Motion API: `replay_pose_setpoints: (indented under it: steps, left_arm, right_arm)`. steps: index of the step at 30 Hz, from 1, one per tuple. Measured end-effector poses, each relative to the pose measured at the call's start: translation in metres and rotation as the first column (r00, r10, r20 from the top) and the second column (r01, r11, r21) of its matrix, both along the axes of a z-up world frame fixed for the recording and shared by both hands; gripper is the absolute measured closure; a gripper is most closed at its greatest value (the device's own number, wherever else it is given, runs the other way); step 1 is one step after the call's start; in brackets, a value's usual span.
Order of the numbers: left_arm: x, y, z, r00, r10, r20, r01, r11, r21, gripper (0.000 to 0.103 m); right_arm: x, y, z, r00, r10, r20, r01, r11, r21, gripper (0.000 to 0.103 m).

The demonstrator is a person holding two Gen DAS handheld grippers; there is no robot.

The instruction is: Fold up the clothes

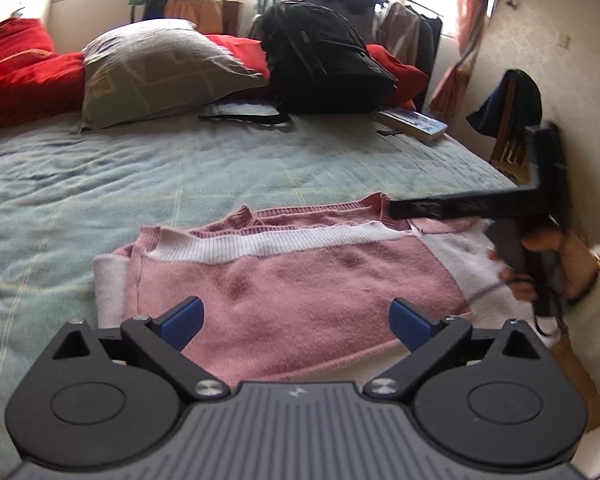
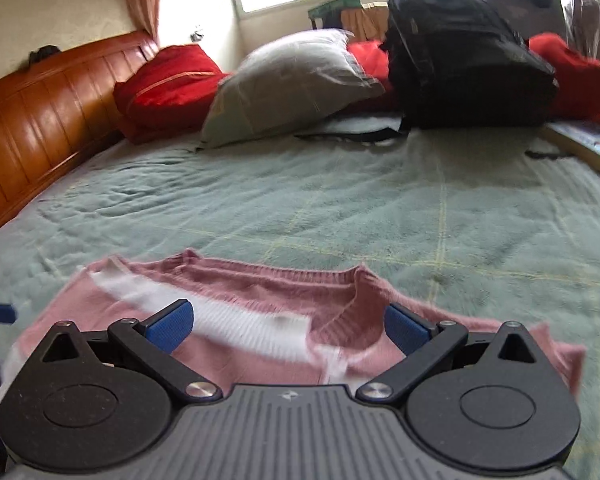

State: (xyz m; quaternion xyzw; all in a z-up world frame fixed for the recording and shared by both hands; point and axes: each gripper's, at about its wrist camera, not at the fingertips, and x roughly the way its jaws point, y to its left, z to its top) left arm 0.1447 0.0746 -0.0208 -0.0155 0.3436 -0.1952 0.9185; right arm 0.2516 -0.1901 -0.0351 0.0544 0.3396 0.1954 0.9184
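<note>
Fingers of the left gripper [image 1: 296, 322] are spread wide, blue pads [image 1: 182, 320] apart with nothing between them; the pink-and-white sweater [image 1: 300, 280] lies flat on the green bedspread [image 1: 220, 168] just ahead of and below the tips. Fingers of the right gripper [image 2: 288, 326] are likewise spread and empty, with the sweater's pink ribbed neckline [image 2: 352, 312] lying between and just beyond them. In the left view the right gripper is seen from the side at the right, its black body over the far right corner of the garment, held in a hand [image 1: 556, 264] with a white sleeve.

Step in hand, as judged: a partly folded sweater, with the white ribbed band [image 1: 292, 240] turned over the body, is to be gripped for a further fold. For a clean fold, both edges should be pinched through all layers at matching points, left and right, lifted together and laid down with the edges aligned; a grip on the top layer alone would be expected to drag the fold open.

Hard to make out:
- Both views are motion-blurred, the right one most.
- The sweater's near edge is hidden beneath both gripper bodies.
- How many layers lie stacked cannot be told.
- Whether either gripper touches the knit cannot be told.
- Sleeves cannot be separated from the body.
</note>
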Motion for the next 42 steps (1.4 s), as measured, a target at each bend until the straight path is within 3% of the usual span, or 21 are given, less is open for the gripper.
replay_pose_setpoints:
  steps: [6,14,21,25,29,31,38,42]
  left_arm:
    - [0.022,-0.007,-0.014,0.999,-0.039,-0.005,0.039,0.999,0.013,0.004]
    - [0.042,-0.010,-0.030,0.998,-0.048,-0.034,0.048,0.999,0.000,0.004]
    - [0.036,-0.006,-0.027,0.999,-0.045,-0.026,0.045,0.999,0.004,0.004]
    - [0.037,-0.006,-0.028,0.999,-0.045,-0.031,0.045,0.999,0.004,0.004]
    - [0.035,-0.011,-0.027,0.998,-0.056,-0.035,0.057,0.998,0.011,0.004]
    - [0.033,-0.012,-0.026,0.998,-0.053,-0.036,0.054,0.998,0.022,0.004]
    - [0.026,-0.010,-0.024,0.998,-0.036,-0.050,0.038,0.999,0.039,0.003]
    - [0.024,-0.009,-0.033,0.996,-0.014,-0.084,0.021,0.996,0.083,0.003]
  right_arm:
    - [0.045,-0.005,-0.031,0.992,-0.050,-0.112,0.056,0.997,0.057,0.000]
    - [0.068,0.006,-0.040,0.990,-0.050,-0.135,0.048,0.999,-0.023,0.000]
    - [0.038,0.000,-0.008,0.996,-0.083,-0.019,0.082,0.996,-0.023,0.000]
    - [0.029,0.006,-0.012,0.998,-0.024,-0.060,0.023,1.000,-0.015,0.000]
    - [0.052,0.009,-0.035,0.989,-0.053,-0.138,0.051,0.999,-0.019,0.000]
    - [0.052,0.006,-0.032,0.989,-0.063,-0.130,0.064,0.998,0.001,0.000]
    - [-0.007,-0.012,0.003,0.995,-0.092,-0.049,0.093,0.996,0.008,0.000]
    - [-0.055,-0.025,0.005,0.990,-0.140,-0.037,0.140,0.990,-0.001,0.000]
